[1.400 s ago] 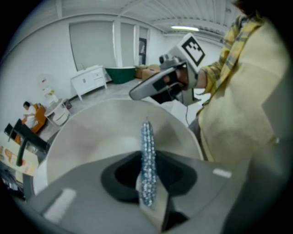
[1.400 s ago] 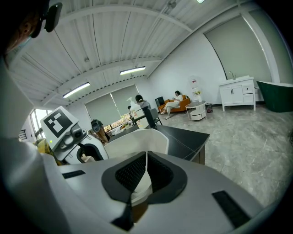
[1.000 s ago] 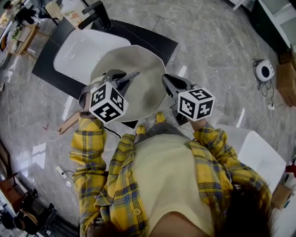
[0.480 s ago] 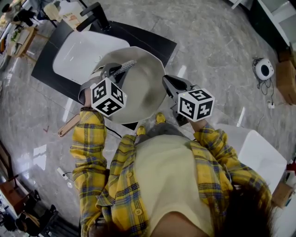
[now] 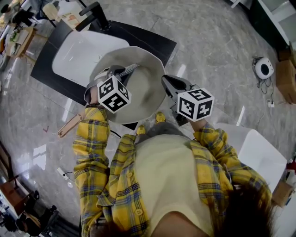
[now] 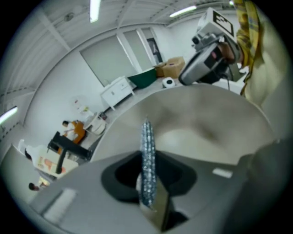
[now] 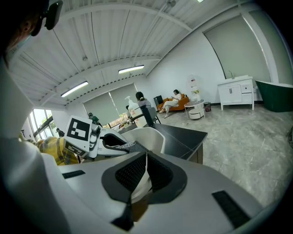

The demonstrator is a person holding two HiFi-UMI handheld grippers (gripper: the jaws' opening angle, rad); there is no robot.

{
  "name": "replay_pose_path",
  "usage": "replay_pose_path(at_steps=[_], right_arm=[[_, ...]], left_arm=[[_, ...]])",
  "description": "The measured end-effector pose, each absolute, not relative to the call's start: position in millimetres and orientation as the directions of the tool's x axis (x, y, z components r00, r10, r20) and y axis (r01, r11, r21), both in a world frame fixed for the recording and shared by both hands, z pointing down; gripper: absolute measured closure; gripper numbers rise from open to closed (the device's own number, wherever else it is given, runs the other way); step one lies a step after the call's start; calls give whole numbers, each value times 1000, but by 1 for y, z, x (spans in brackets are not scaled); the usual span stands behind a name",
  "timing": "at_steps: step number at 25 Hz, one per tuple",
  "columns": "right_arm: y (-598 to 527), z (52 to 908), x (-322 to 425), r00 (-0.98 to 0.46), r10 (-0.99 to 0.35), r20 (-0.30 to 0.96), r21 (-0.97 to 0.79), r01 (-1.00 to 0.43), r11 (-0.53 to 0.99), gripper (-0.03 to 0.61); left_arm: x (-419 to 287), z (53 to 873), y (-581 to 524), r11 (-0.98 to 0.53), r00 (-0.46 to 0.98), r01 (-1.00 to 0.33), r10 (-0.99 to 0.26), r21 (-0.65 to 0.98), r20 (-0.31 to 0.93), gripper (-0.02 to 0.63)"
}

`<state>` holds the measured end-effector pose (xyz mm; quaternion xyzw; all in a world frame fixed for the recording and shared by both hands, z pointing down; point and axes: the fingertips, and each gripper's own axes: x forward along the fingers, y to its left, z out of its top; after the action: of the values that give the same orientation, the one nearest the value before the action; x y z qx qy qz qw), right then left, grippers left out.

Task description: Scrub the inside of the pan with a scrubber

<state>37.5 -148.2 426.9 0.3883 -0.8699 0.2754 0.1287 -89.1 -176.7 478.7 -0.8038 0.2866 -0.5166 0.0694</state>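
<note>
- One person in a yellow plaid shirt [image 5: 92, 152] is holding two grippers, each carrying one marker cube.
- The left gripper [image 5: 115, 74] is pinching one steel-mesh scrubber [image 5: 128, 70]. In the left gripper view its jaws are clamping the scrubber's lower end, and the thin sparkling pad is standing edge-on between them.
- The scrubber is reaching over the upper left part of the pan's inside. Whether it is touching the surface cannot be told.
- The right gripper [image 5: 166, 82] is gripping the pan's right rim. In the right gripper view its jaws are pressing together on that thin pale edge.
- One wide pan [image 5: 143, 95] with a pale inside is lying between the two grippers, tilted toward the person. One wooden handle [image 5: 69, 126] is sticking out at its lower left, beside the left sleeve.
- Beyond the pan, one black worktop [image 5: 152, 41] is carrying one white sink [image 5: 81, 51], with one black faucet [image 5: 95, 11] at its far edge.
- On the grey marble floor [image 5: 212, 41] to the right, one small round white device [image 5: 264, 70] is lying near one cardboard box [image 5: 286, 83].
</note>
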Motion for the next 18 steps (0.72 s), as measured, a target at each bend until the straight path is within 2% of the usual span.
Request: replay_pose_path(at_steps=[18], right_arm=[[-145, 425, 37, -671, -603, 432, -381, -741, 553, 561]], left_arm=[[-73, 484, -134, -911, 357, -338, -356, -236, 864, 518]])
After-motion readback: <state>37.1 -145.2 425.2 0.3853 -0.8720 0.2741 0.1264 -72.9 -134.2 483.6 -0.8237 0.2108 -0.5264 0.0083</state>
